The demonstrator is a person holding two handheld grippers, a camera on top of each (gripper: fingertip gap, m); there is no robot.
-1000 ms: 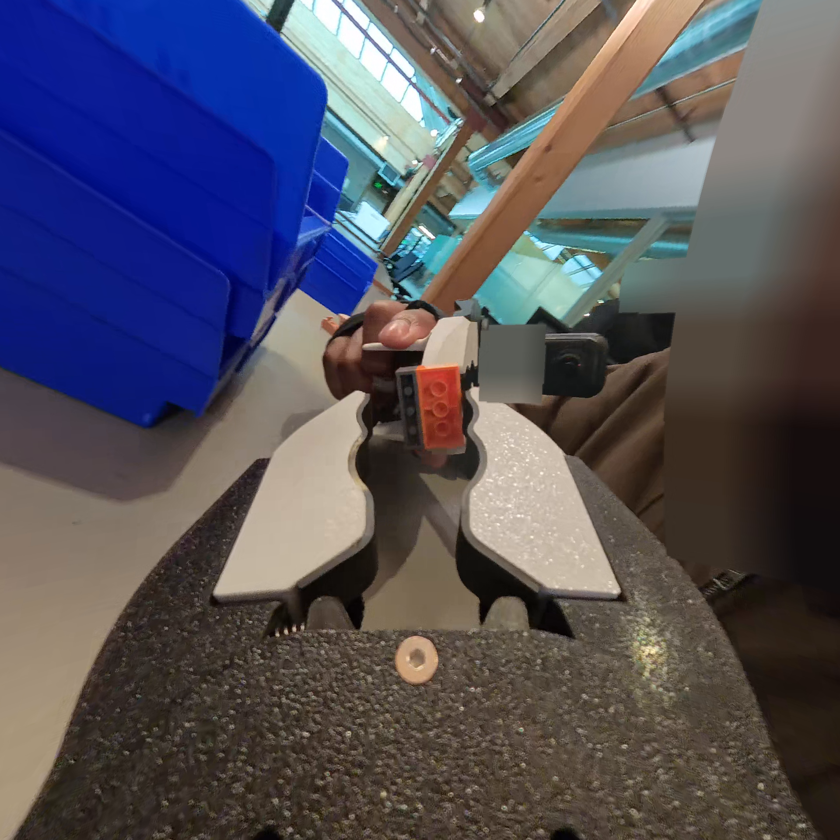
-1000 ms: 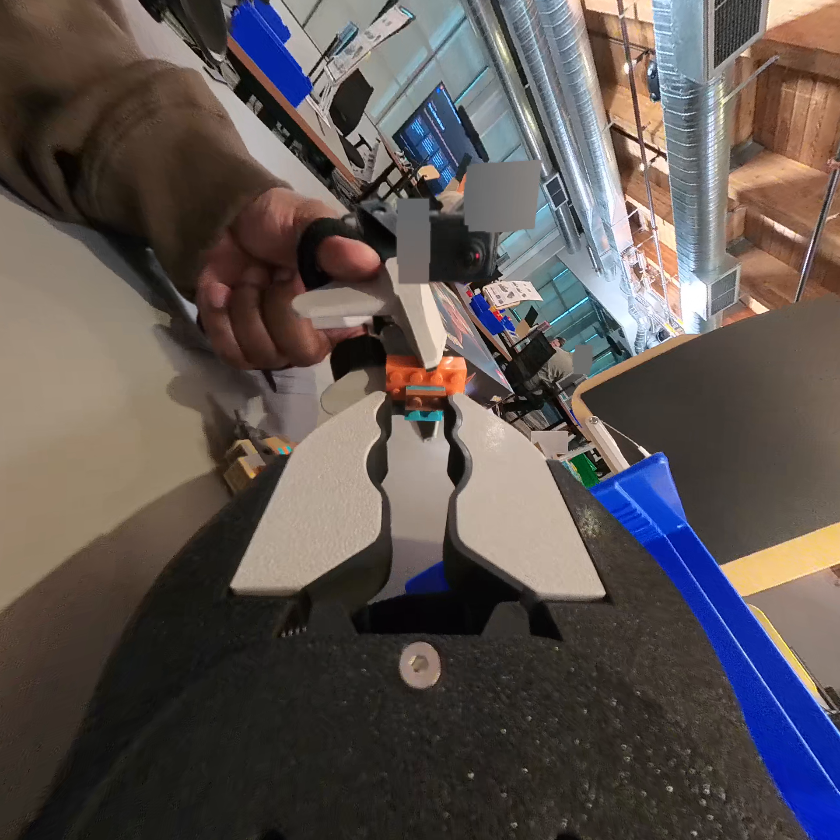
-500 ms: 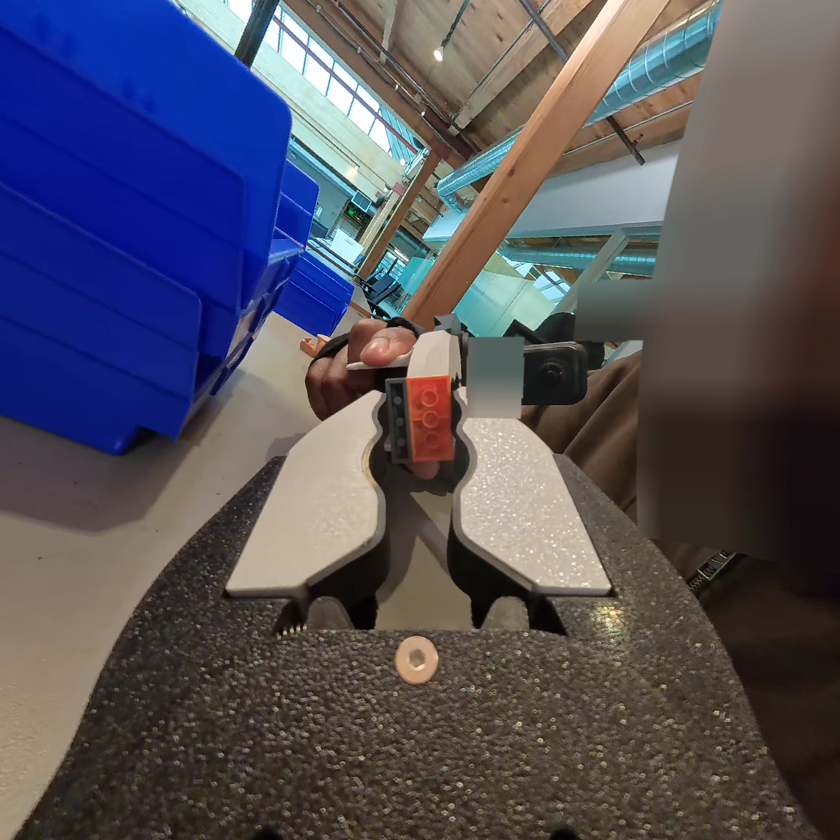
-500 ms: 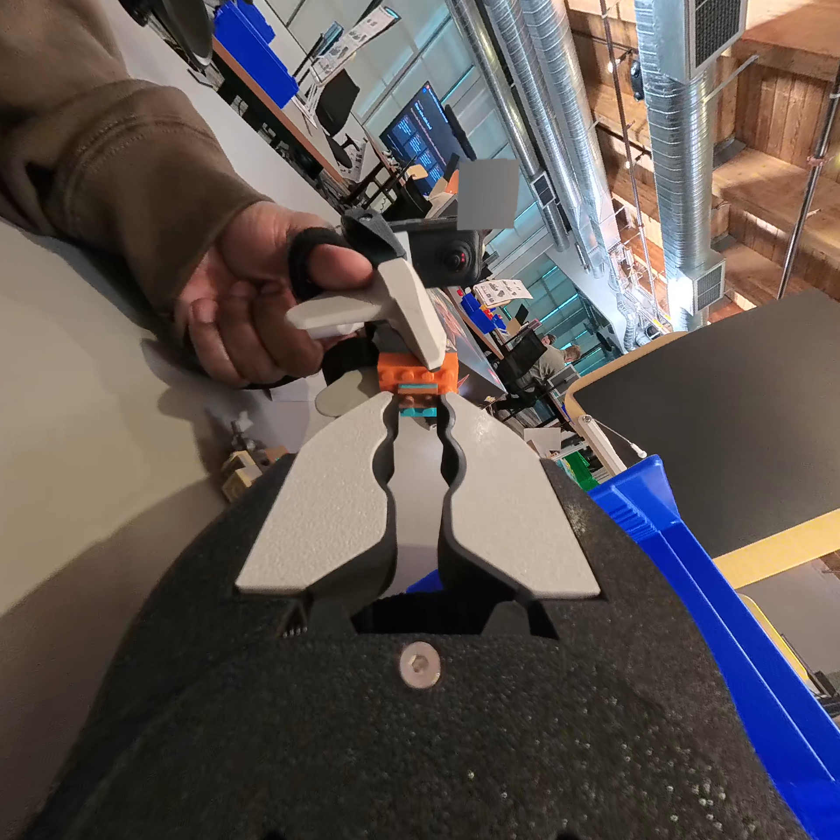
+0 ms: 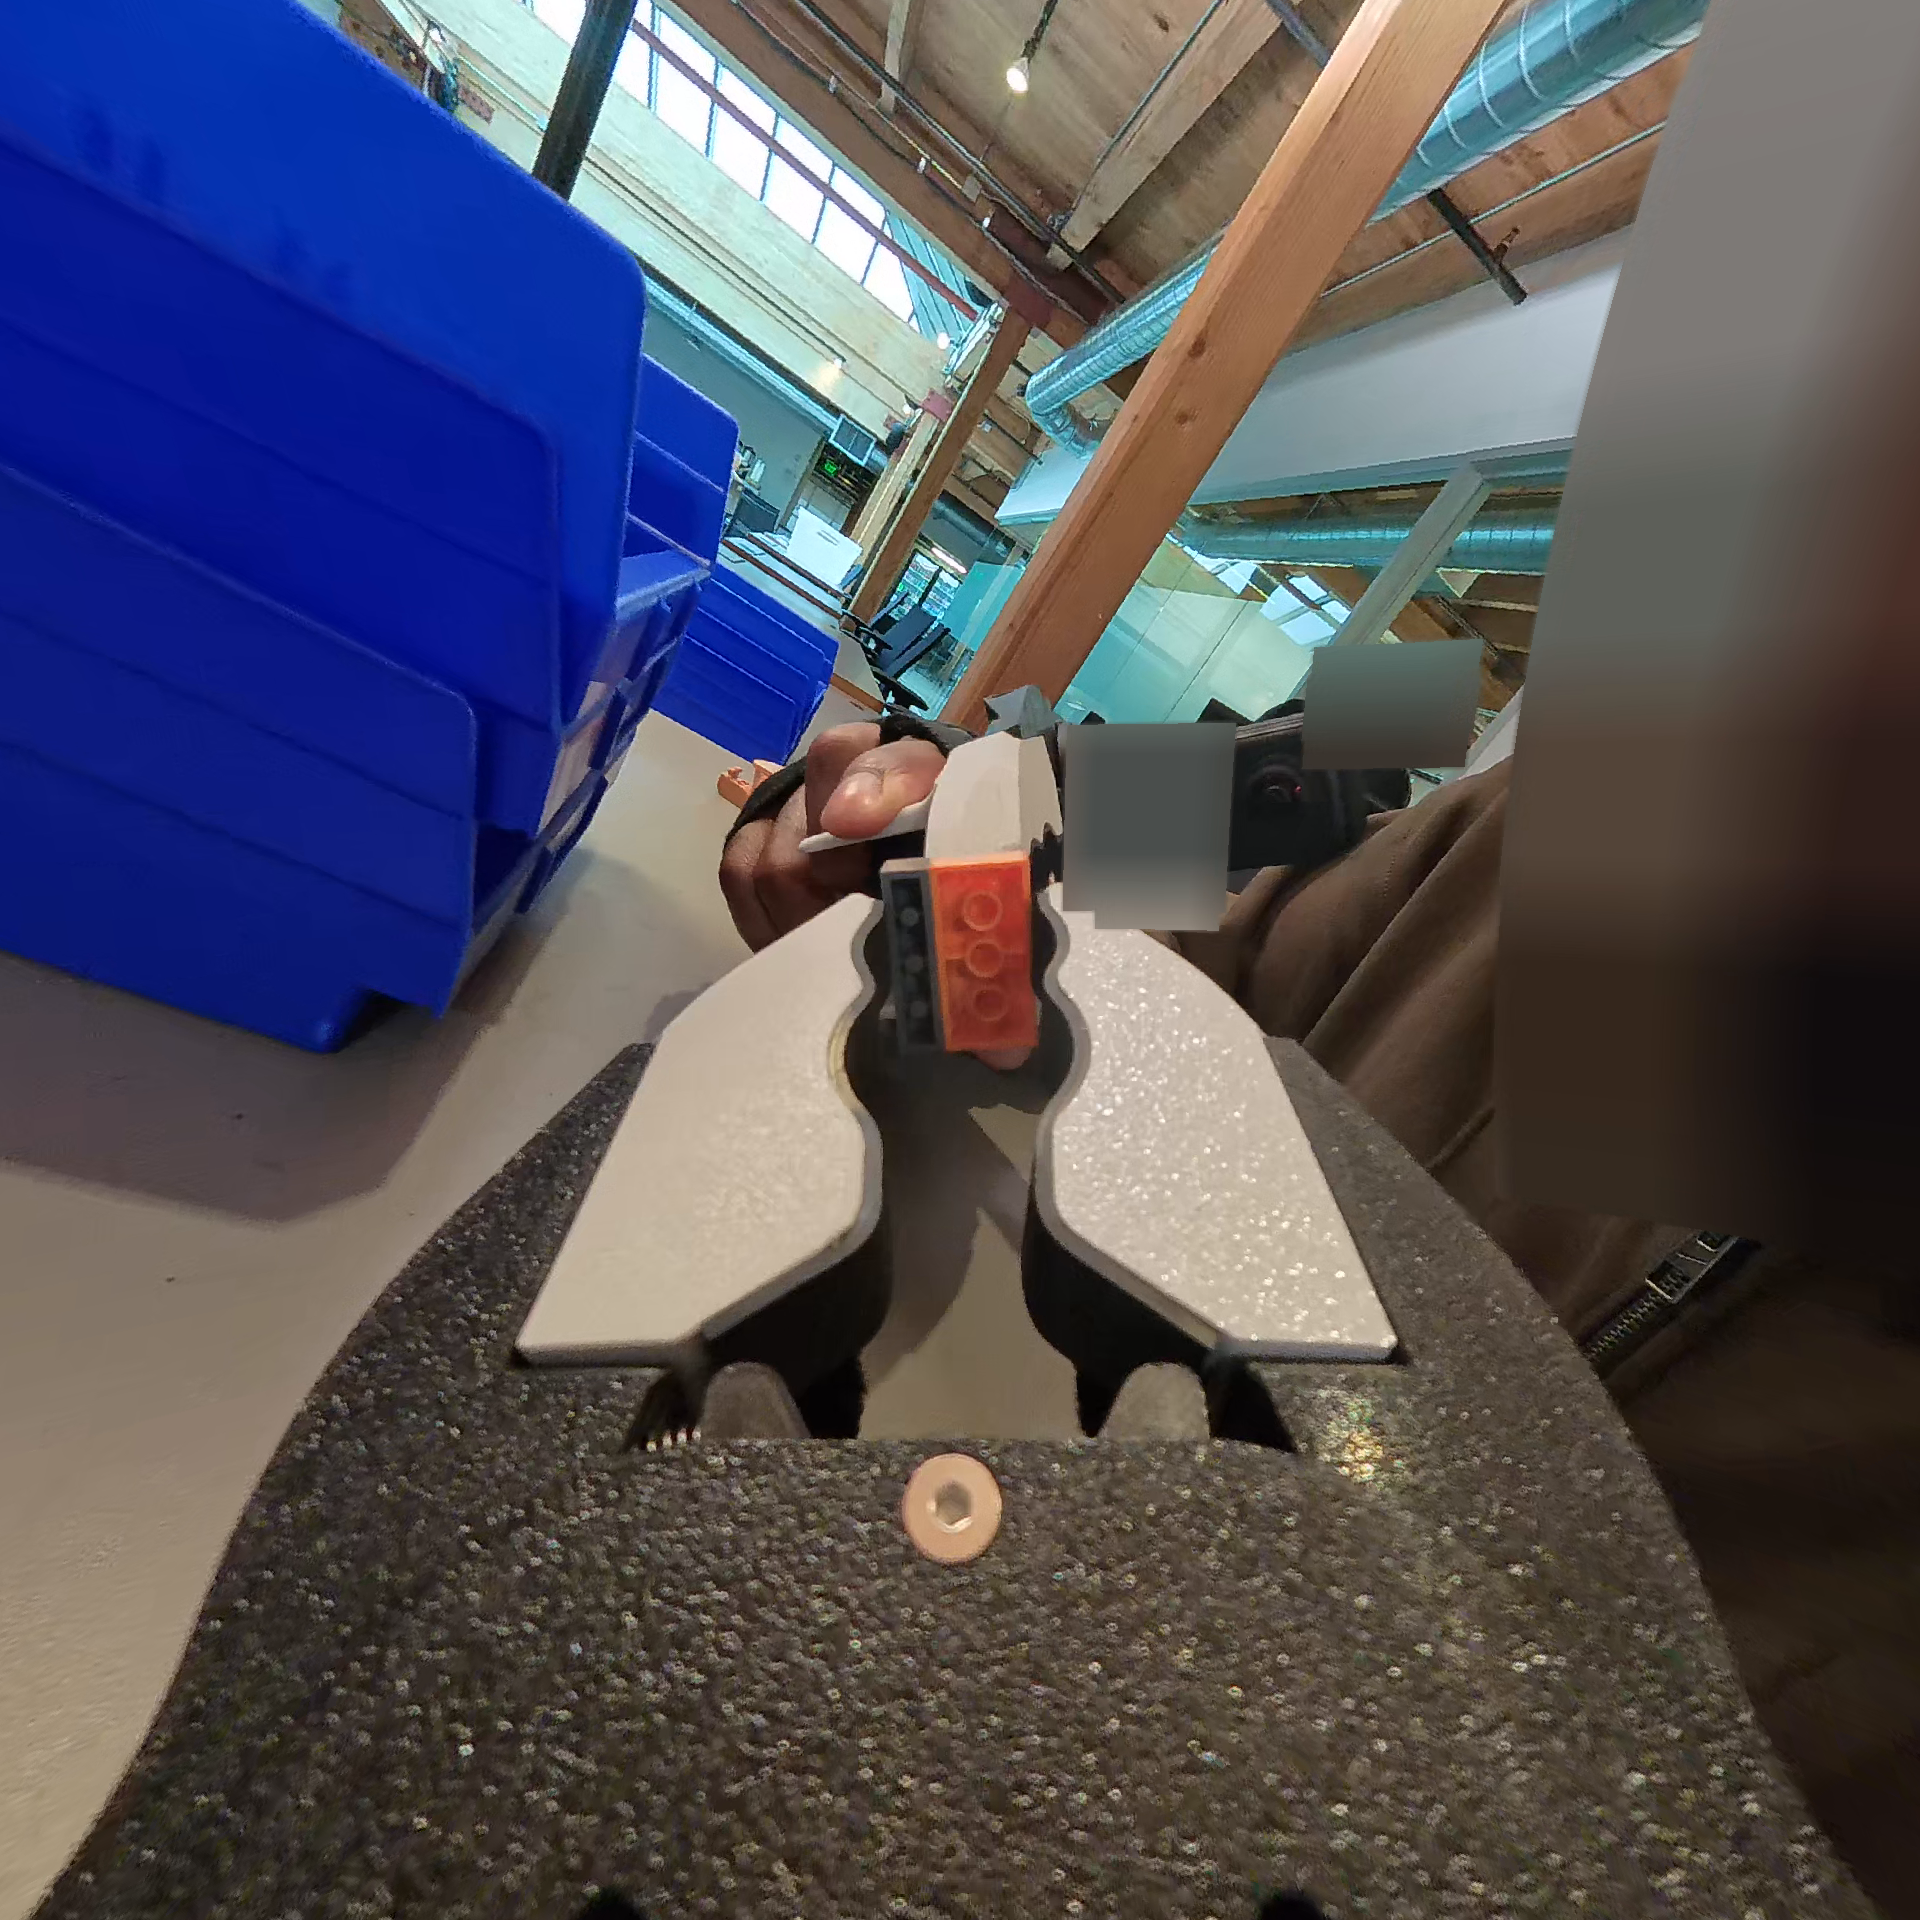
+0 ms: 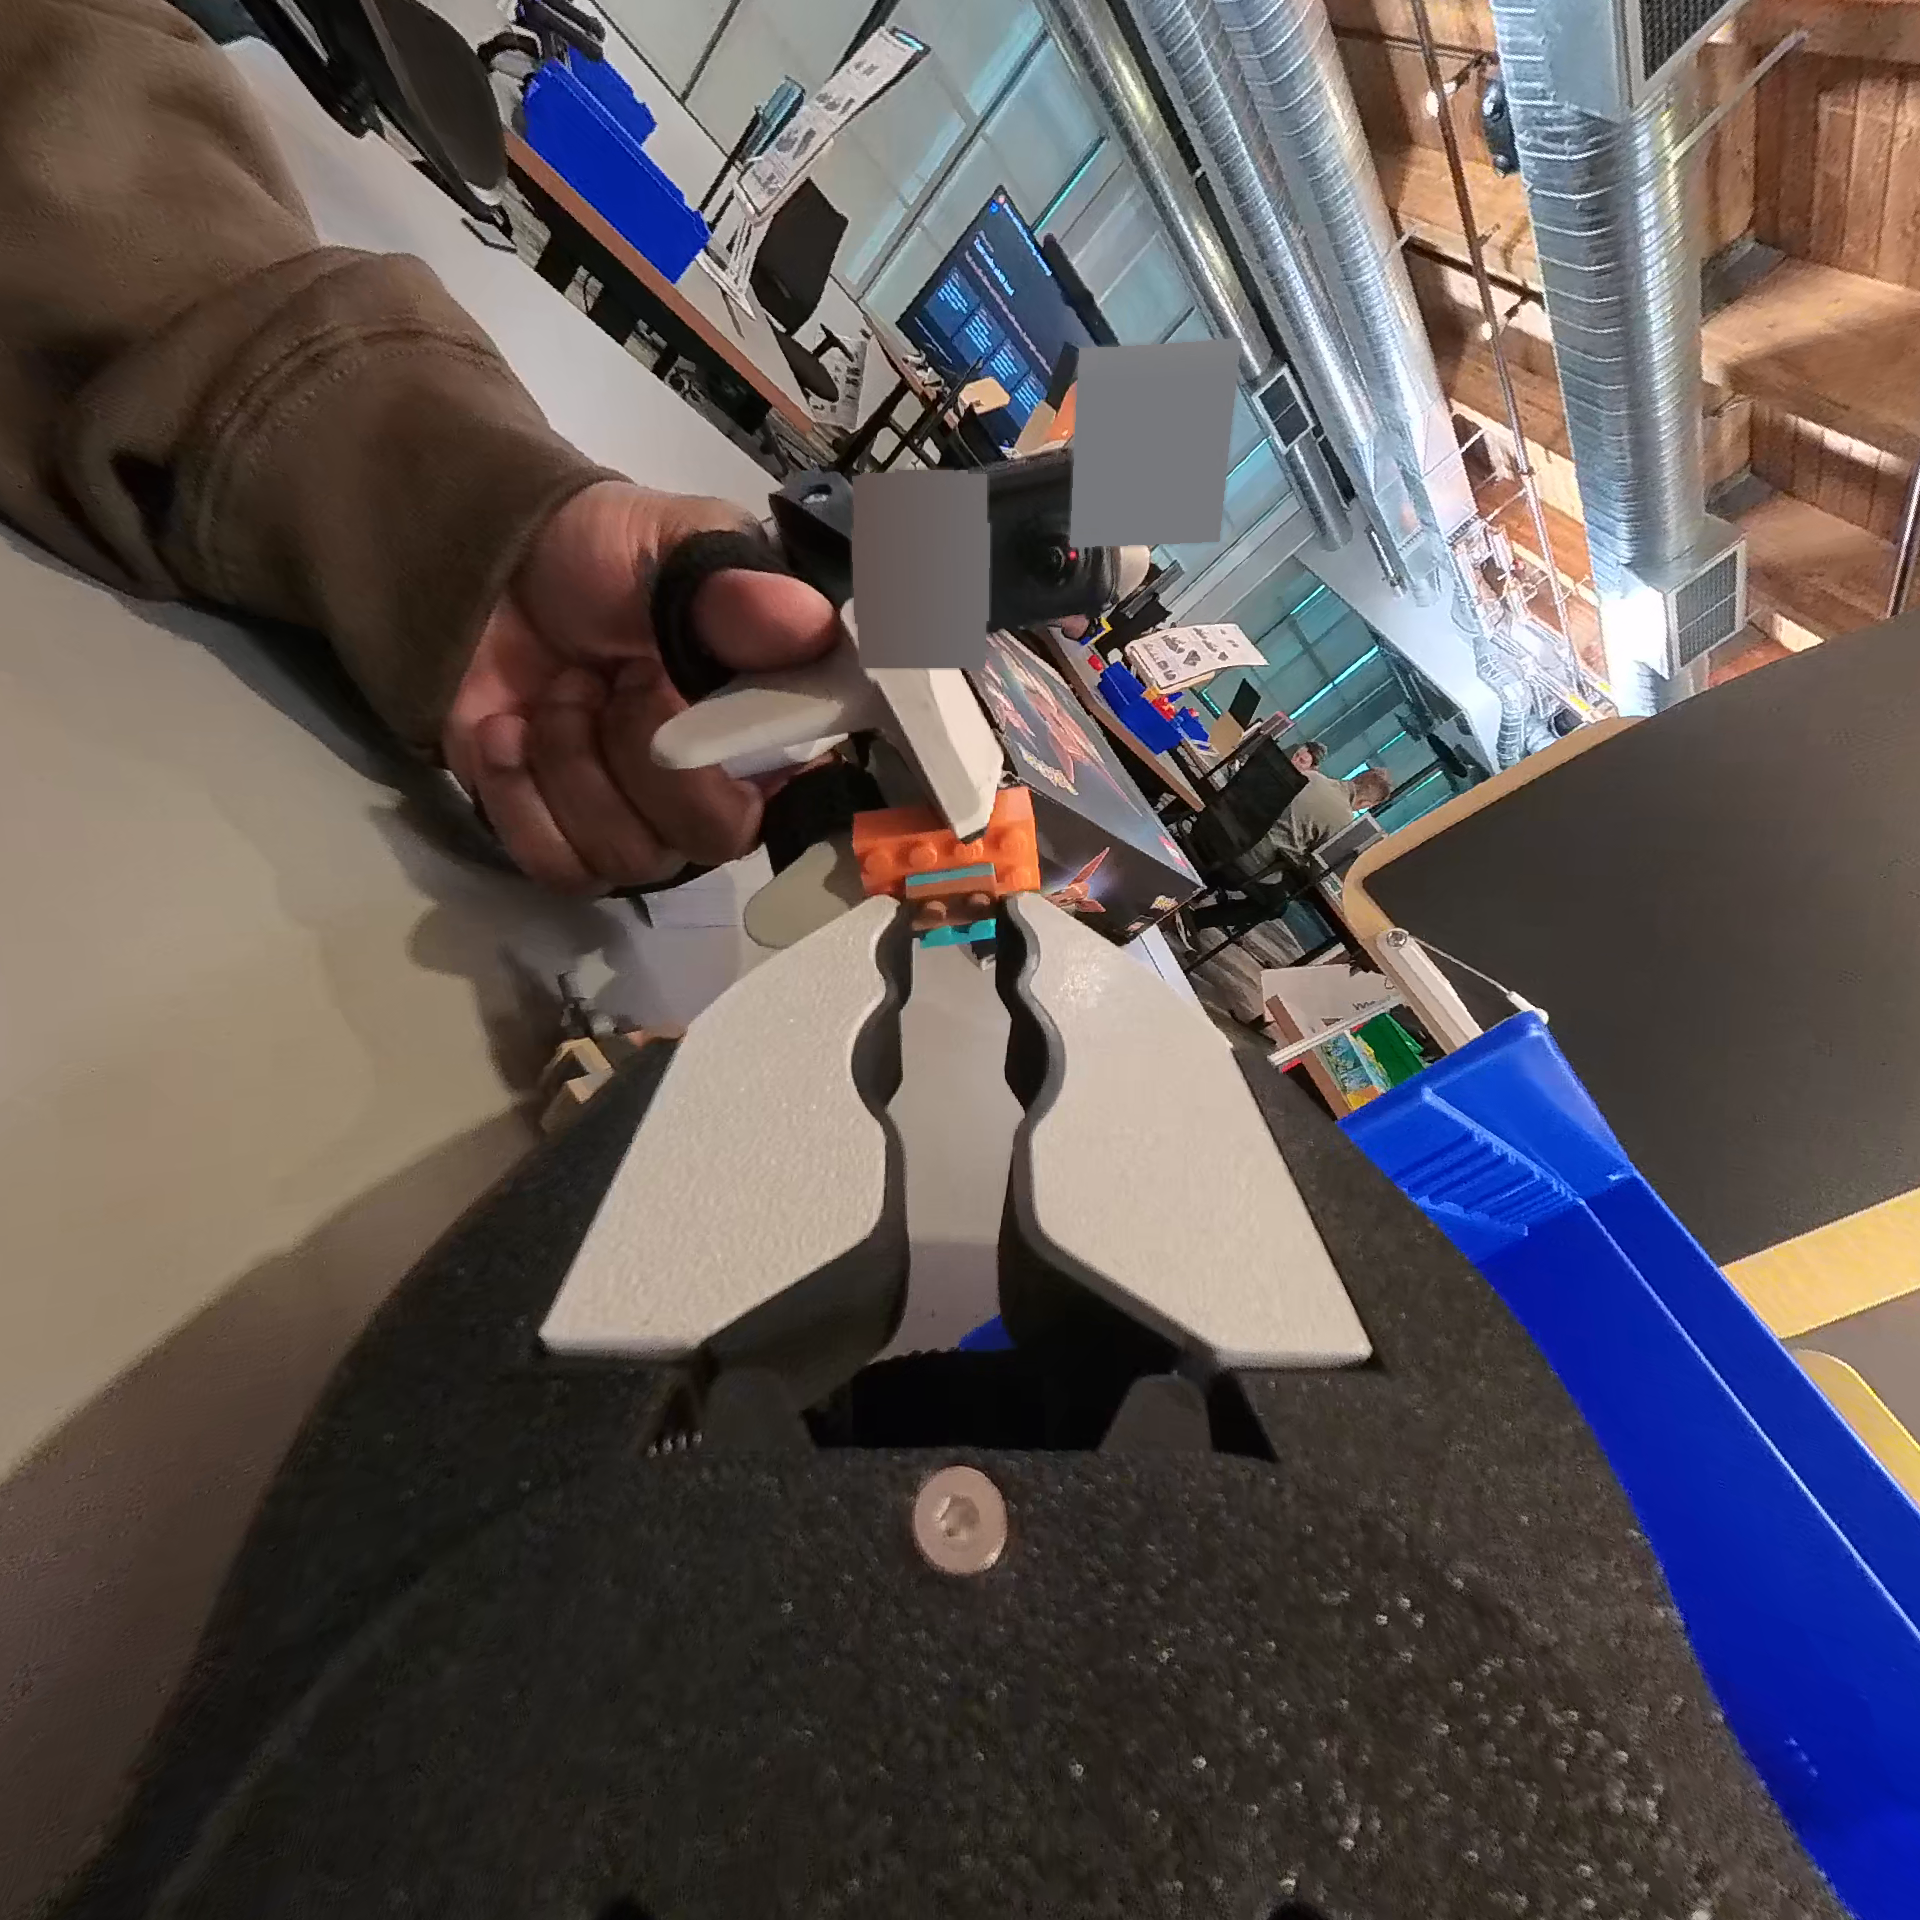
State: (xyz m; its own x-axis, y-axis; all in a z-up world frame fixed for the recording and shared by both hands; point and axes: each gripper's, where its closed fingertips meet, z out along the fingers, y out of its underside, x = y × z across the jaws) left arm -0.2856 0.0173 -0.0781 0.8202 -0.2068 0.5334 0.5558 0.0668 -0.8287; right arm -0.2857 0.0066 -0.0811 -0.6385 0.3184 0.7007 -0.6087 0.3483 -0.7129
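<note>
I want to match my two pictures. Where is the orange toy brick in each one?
Left wrist view: the orange brick sits just above the middle, studs facing the camera, between the left gripper fingertips.
Right wrist view: the orange brick is just above the middle, seen side-on, right beyond the right gripper tips.
Shared landmark: the blue bins on the grey table.

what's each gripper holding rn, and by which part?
Both meet on one small brick assembly. Left gripper clamps the orange brick with its grey plate. Right gripper pinches the teal-and-brown pieces under that brick.
</note>
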